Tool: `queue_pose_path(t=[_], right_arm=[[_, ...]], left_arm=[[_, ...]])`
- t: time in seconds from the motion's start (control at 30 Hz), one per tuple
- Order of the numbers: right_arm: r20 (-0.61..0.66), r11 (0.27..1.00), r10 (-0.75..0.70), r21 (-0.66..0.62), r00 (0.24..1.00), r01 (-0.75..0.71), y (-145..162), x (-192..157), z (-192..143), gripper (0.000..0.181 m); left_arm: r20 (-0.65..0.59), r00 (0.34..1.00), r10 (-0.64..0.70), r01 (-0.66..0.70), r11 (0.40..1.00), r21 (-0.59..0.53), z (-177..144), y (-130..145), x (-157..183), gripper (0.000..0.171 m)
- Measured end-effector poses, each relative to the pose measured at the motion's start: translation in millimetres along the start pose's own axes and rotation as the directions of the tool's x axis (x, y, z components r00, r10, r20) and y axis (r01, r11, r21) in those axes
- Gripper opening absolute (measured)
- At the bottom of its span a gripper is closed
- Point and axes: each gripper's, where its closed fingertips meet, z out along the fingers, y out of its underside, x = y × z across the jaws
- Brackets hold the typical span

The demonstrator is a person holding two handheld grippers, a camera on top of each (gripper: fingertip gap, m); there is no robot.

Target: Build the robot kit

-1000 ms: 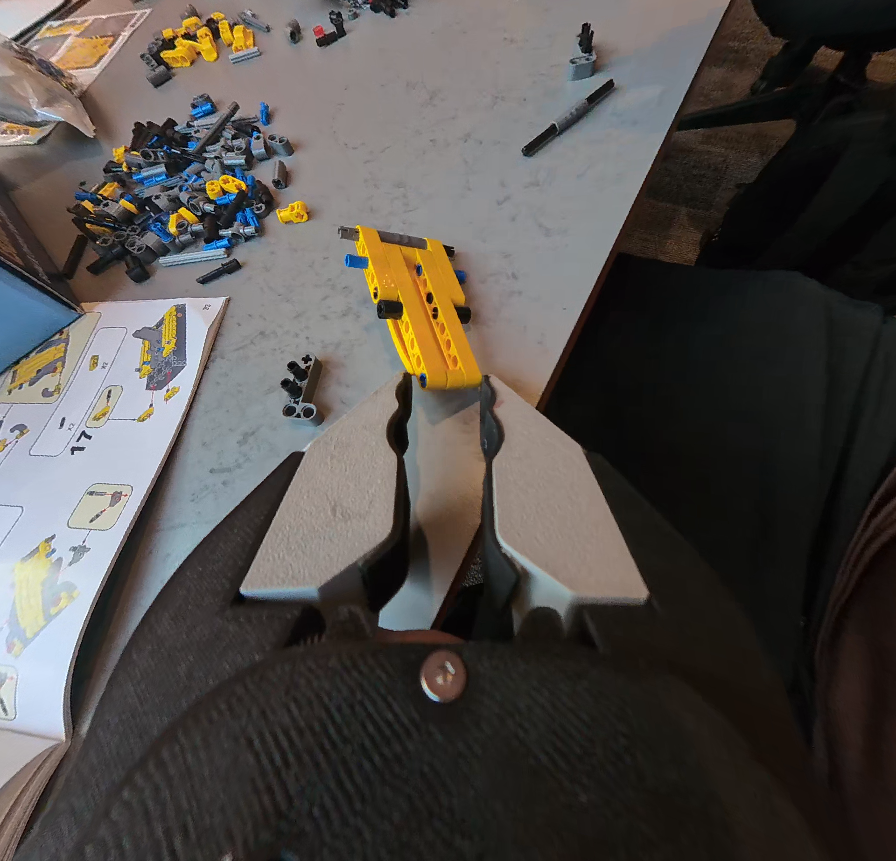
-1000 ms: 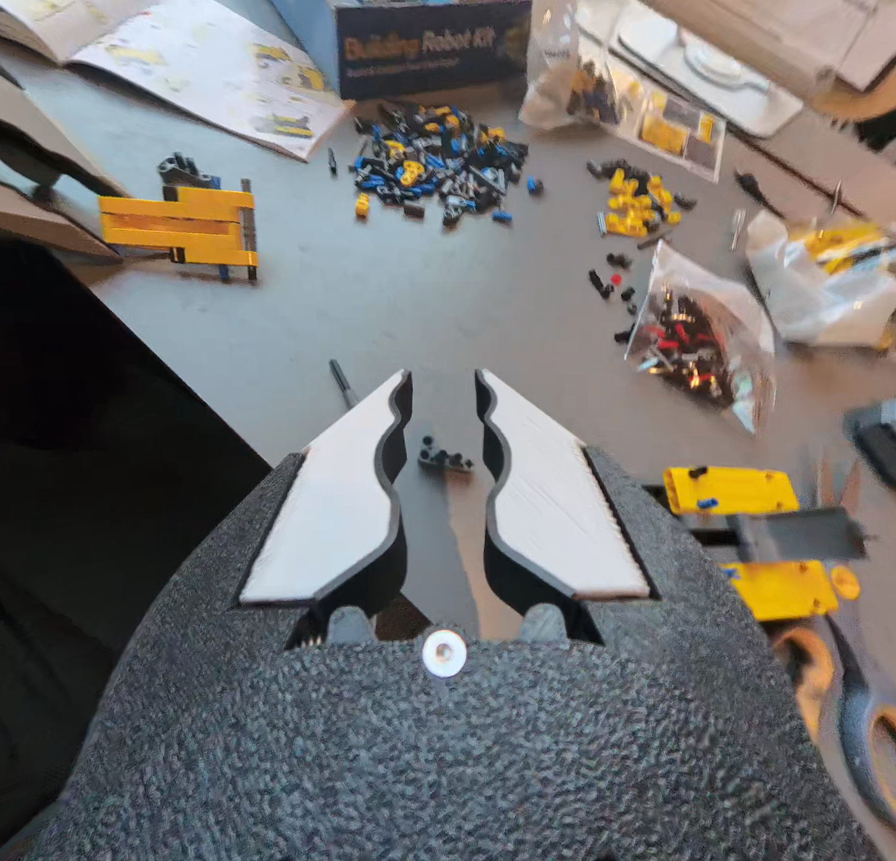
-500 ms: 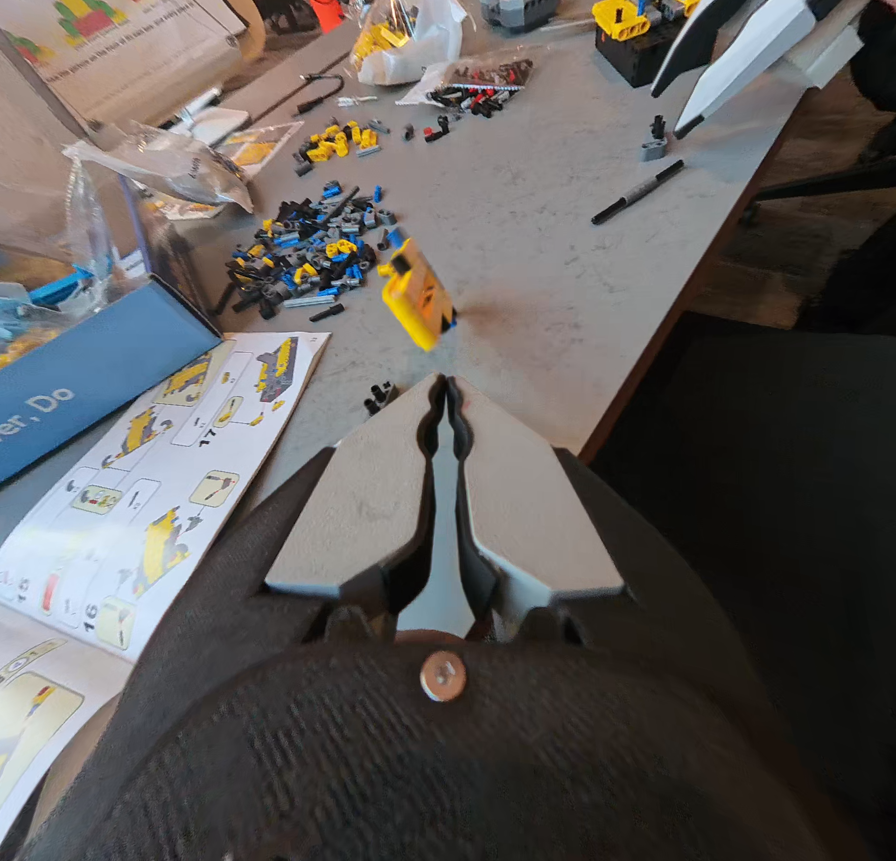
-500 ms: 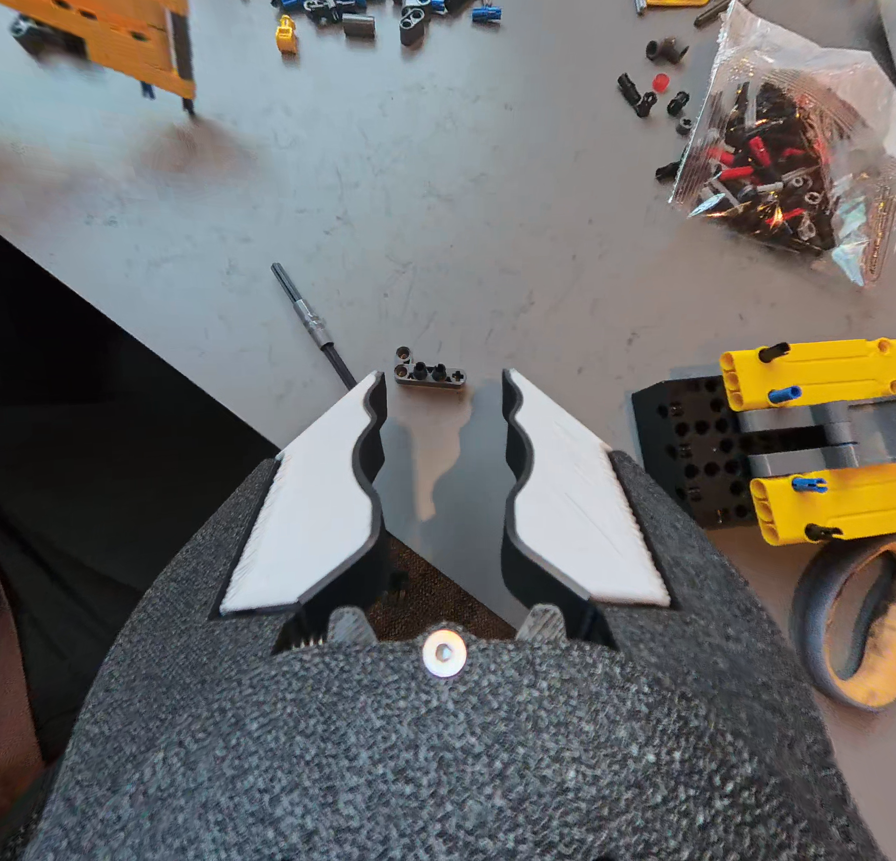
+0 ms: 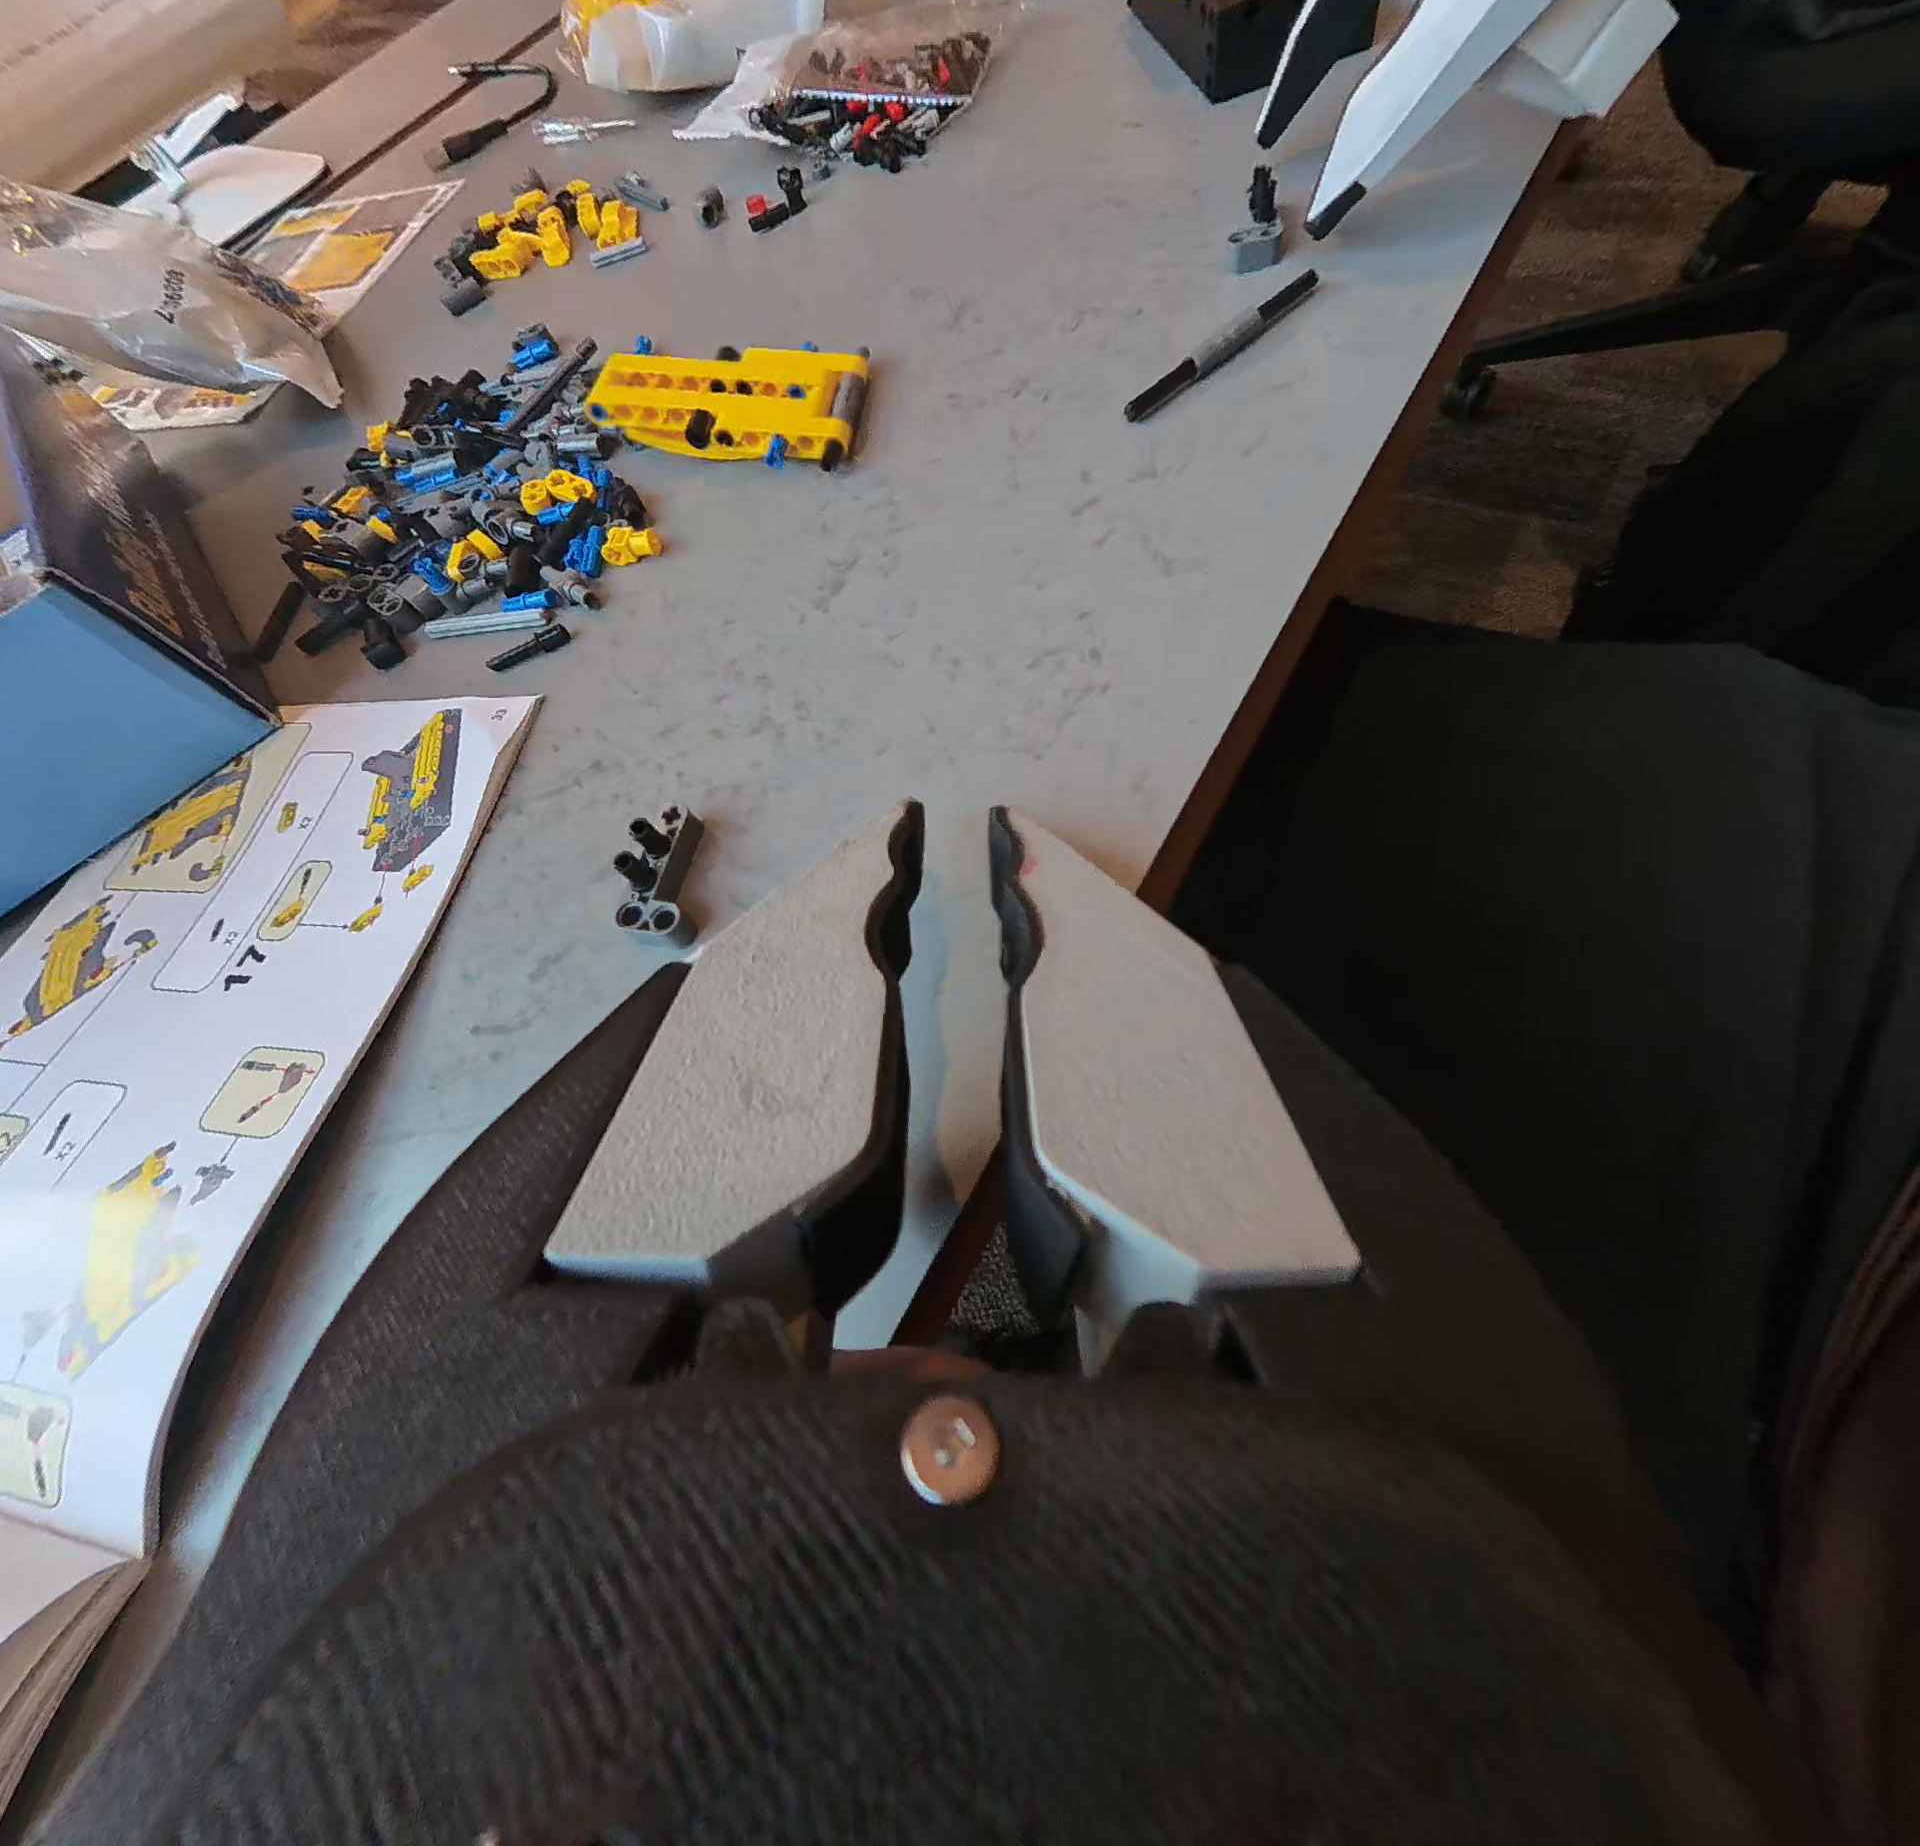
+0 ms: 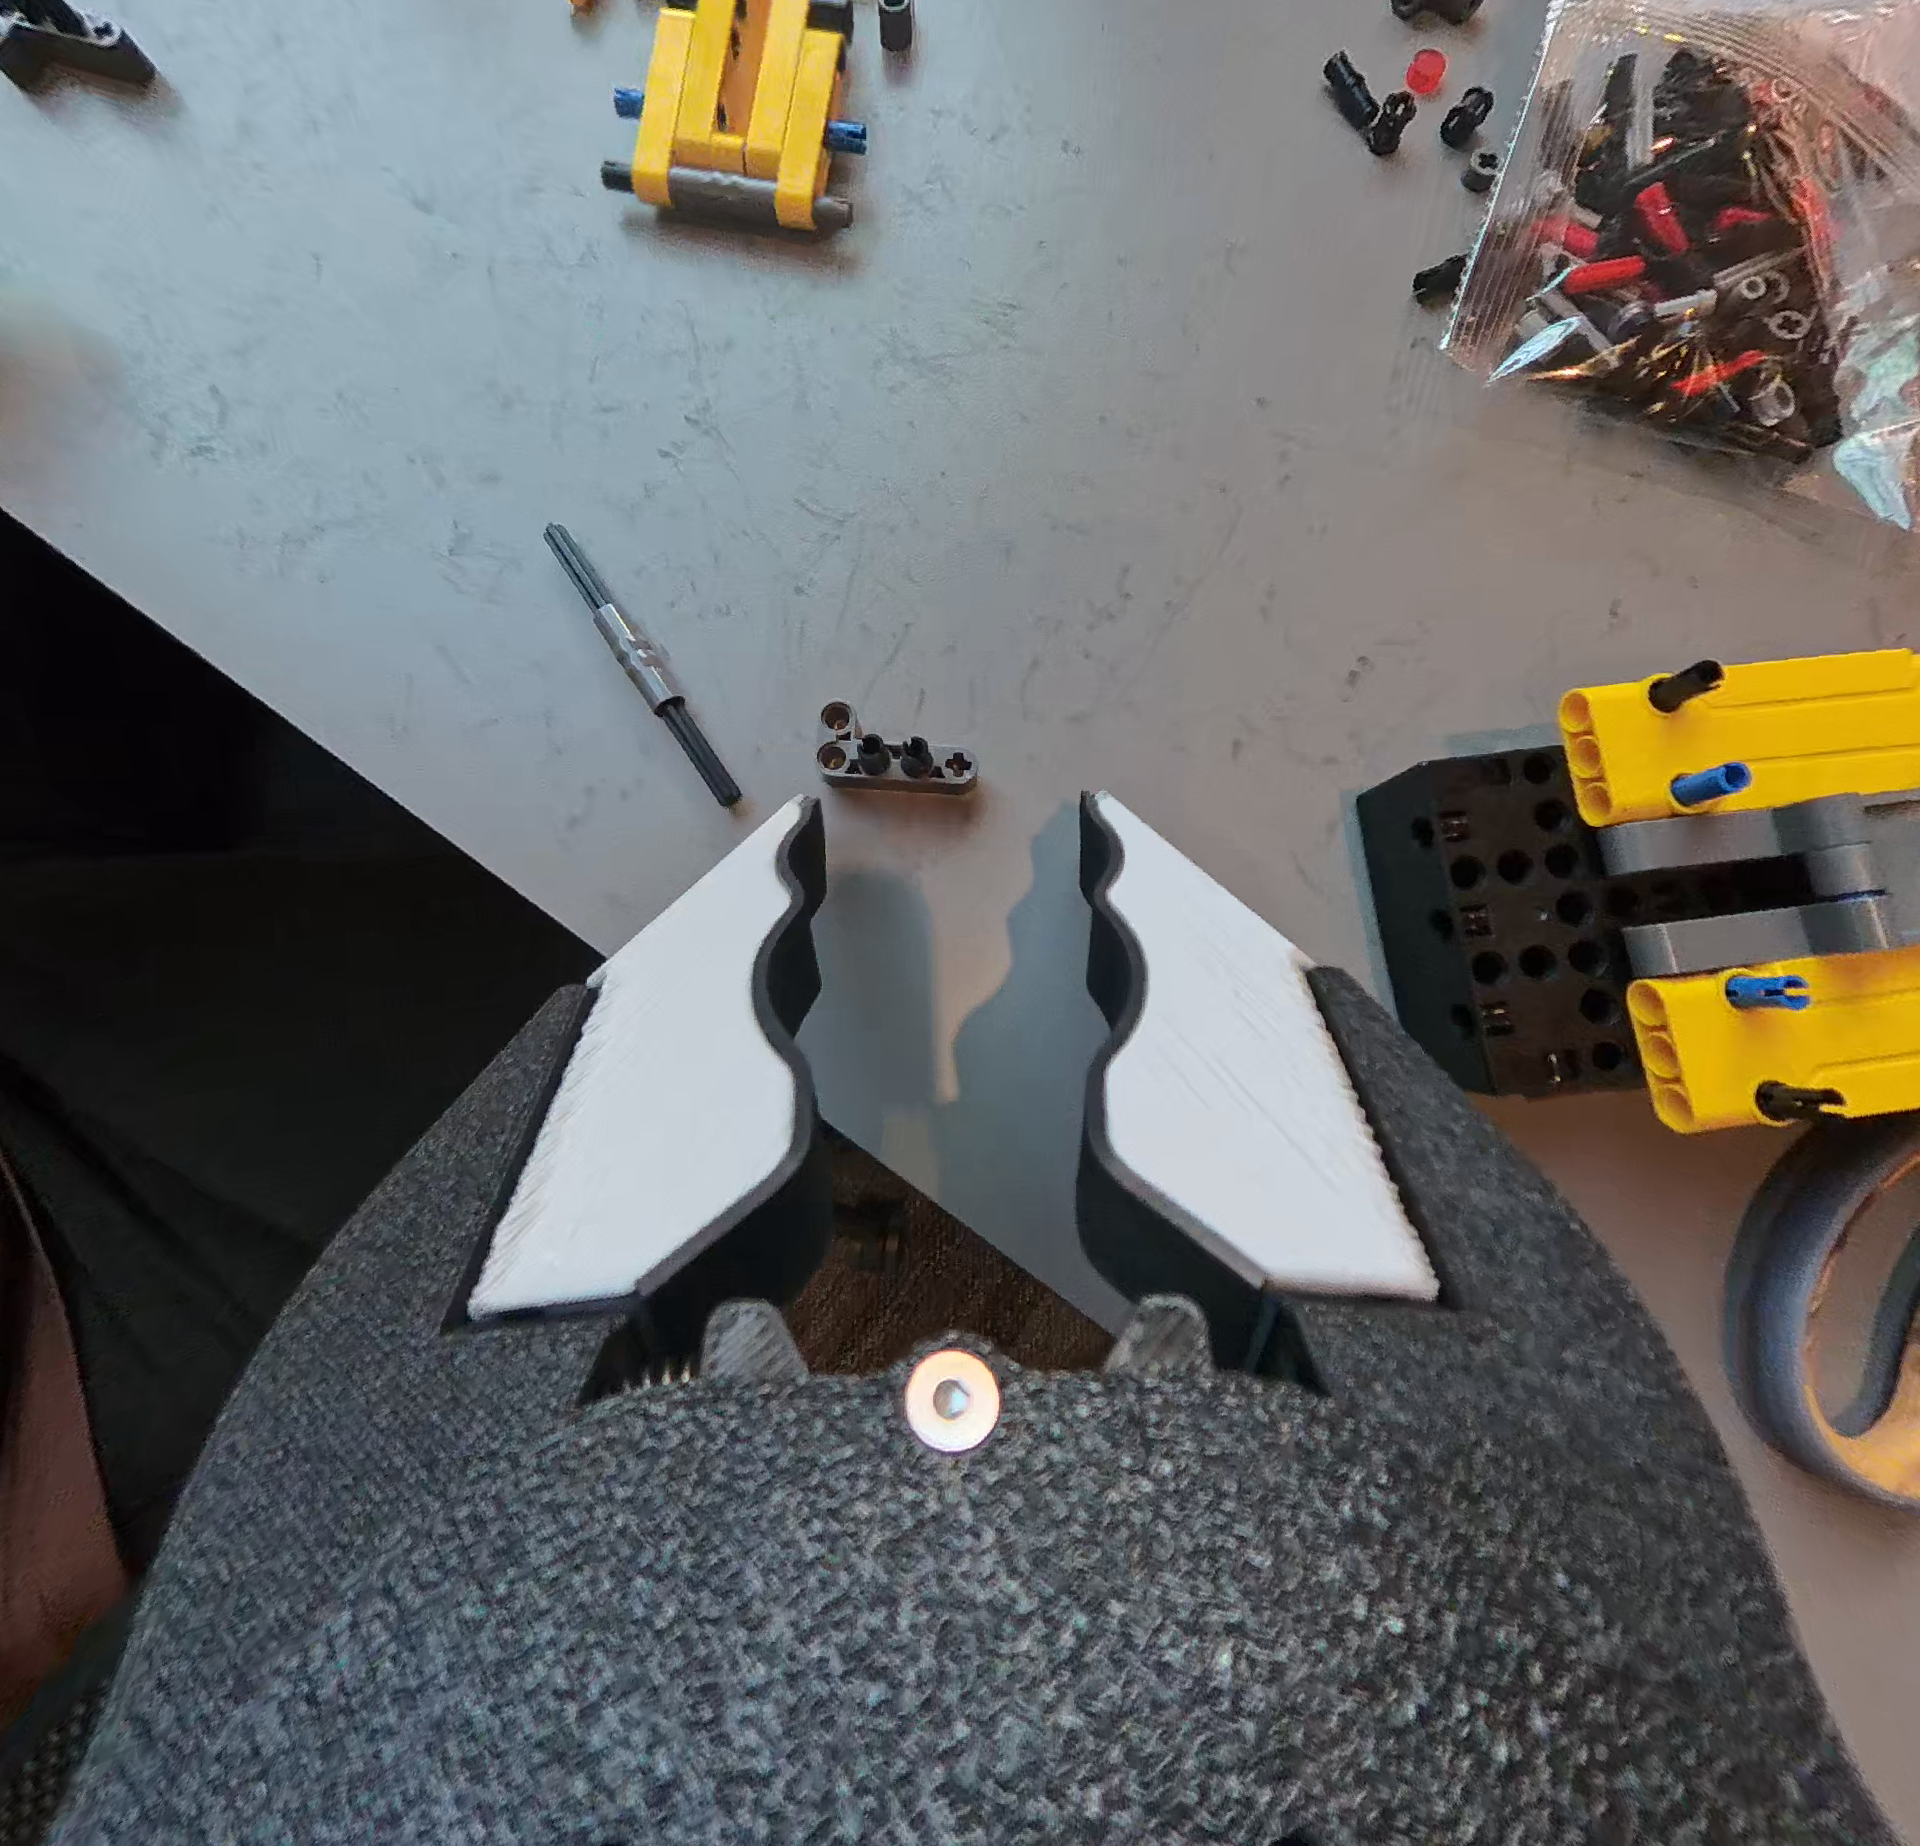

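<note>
My left gripper (image 5: 956, 822) hangs over the table's near edge, empty, its grey fingers a narrow gap apart. A small grey beam with black pins (image 5: 660, 877) lies just to its left. A yellow beam assembly (image 5: 727, 404) lies flat on the grey table (image 5: 935, 601) beside the parts pile; it also shows in the right wrist view (image 6: 743, 82). My right gripper (image 6: 951, 809) is open wide and empty, its tips just short of another small grey beam with black pins (image 6: 899, 757). The right gripper also shows in the left wrist view (image 5: 1382, 82).
A black and grey axle (image 6: 644, 664) lies left of the right gripper. A black and yellow block assembly (image 6: 1662, 913) and a tyre (image 6: 1829, 1308) are at its right, a parts bag (image 6: 1714, 238) beyond. A loose parts pile (image 5: 468, 508), open booklet (image 5: 208, 965) and blue box (image 5: 83, 674) are at the left. Some 25 centimeters of space lies between my two pairs of fingers.
The left gripper let go of the yellow assembly, which flew forward and now lies by the parts pile. The right gripper came down closer to the small grey beam and opened wider.
</note>
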Motion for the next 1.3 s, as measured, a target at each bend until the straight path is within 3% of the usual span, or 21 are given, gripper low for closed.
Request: queue_pose_path(t=[0.1,0.23,0.33,0.5,0.63,0.8,0.93,0.97,1.0,1.03,1.13,1.2,1.3], right_arm=[[-0.026,0.998,0.001,0.068,1.000,0.001,-17,1,-6,0.045],[0.094,0.981,0.021,0.192,0.995,-0.039,-65,-31,0,0.054],[0.111,0.990,0.022,0.133,0.994,-0.037,-83,-50,34,0.067],[0.050,0.999,0.023,0.036,0.999,-0.025,-107,-57,91,0.072],[0.029,0.999,0.024,-0.032,0.999,-0.023,-109,-51,108,0.061],[0.062,0.998,-0.057,-0.035,0.996,0.059,-104,-58,103,0.060],[-0.014,0.961,-0.269,0.062,0.963,0.270,-110,-70,78,0.051],[-0.040,0.932,-0.345,0.100,0.938,0.348,-115,-77,69,0.038],[-0.075,0.894,-0.420,0.139,0.904,0.427,-118,-84,59,0.010],[-0.120,0.868,-0.459,0.152,0.880,0.473,-121,-86,53,0.003],[-0.114,0.868,-0.481,0.077,0.869,0.491,-108,-86,61,0.005],[-0.099,0.879,-0.457,0.102,0.884,0.466,-109,-89,63,0.005],[-0.073,0.907,-0.401,0.109,0.913,0.407,-109,-83,59,0.025]], left_arm=[[-0.029,0.999,-0.036,0.036,0.999,-0.001,-2,-2,2,0.014],[-0.029,0.999,-0.045,0.045,0.999,0.009,3,2,-1,0.016],[-0.043,0.998,-0.041,0.041,0.999,0.008,3,2,1,0.016],[-0.074,0.990,-0.123,0.126,0.992,0.028,-2,0,1,0.021],[-0.114,0.978,-0.174,0.181,0.982,0.054,-11,2,0,0.022],[-0.173,0.959,-0.224,0.239,0.968,0.071,-16,0,0,0.023],[-0.230,0.926,-0.299,0.328,0.939,0.103,-24,-12,-1,0.024],[-0.234,0.921,-0.311,0.343,0.933,0.113,-26,-14,-3,0.024],[-0.242,0.915,-0.324,0.359,0.925,0.121,-28,-17,-4,0.025],[-0.251,0.908,-0.336,0.375,0.918,0.126,-29,-18,-6,0.025],[-0.252,0.900,-0.356,0.392,0.914,0.109,-24,-14,-8,0.025],[-0.260,0.897,-0.358,0.390,0.917,0.083,-21,-9,-4,0.025],[-0.243,0.911,-0.334,0.360,0.930,0.070,-20,-4,-2,0.024]])
